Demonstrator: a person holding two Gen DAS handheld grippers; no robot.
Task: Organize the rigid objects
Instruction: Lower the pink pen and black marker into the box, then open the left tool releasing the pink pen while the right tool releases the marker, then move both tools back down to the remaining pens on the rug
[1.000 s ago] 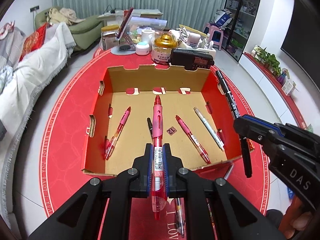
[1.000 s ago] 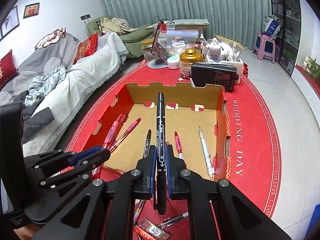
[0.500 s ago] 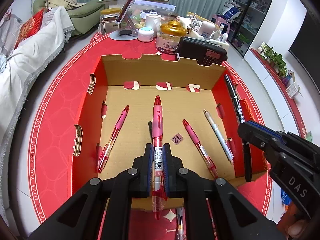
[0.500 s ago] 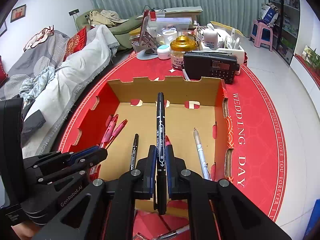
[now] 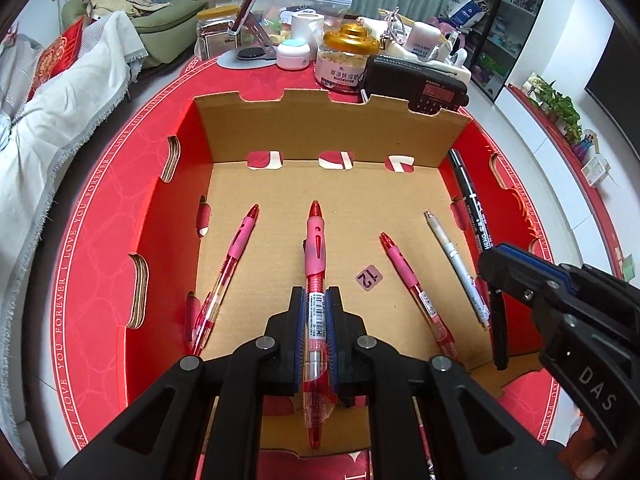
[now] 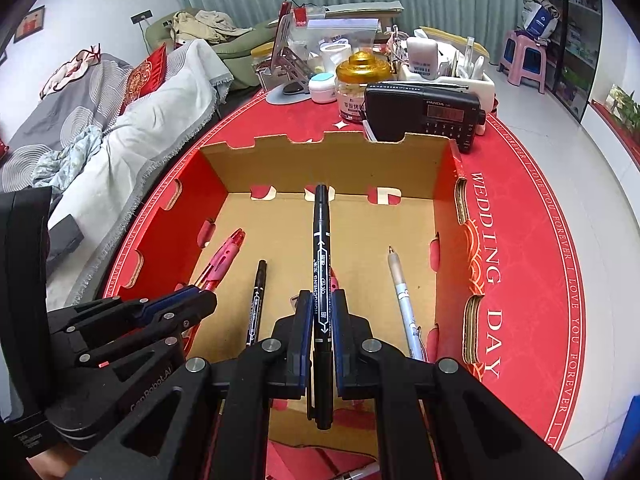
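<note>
My left gripper (image 5: 315,322) is shut on a red pen with a pink grip (image 5: 316,248) and holds it over the open cardboard box (image 5: 332,130). My right gripper (image 6: 321,320) is shut on a black marker (image 6: 321,248), also over the box (image 6: 328,156). It shows at the right of the left wrist view (image 5: 496,280) with its marker (image 5: 472,204). On the box floor lie two red pens (image 5: 230,272) (image 5: 416,296), a silver pen (image 5: 456,268) and a small black pen (image 6: 257,296).
A black radio (image 6: 424,114), a gold-lidded jar (image 6: 362,80), a white jar (image 6: 322,88) and a phone stand (image 6: 286,60) crowd the table behind the box. A sofa with blankets (image 6: 120,120) lies to the left. Loose pens (image 6: 360,474) lie in front of the box.
Both grippers have moved forward over the box with their pens, so the box now looks larger and closer.
</note>
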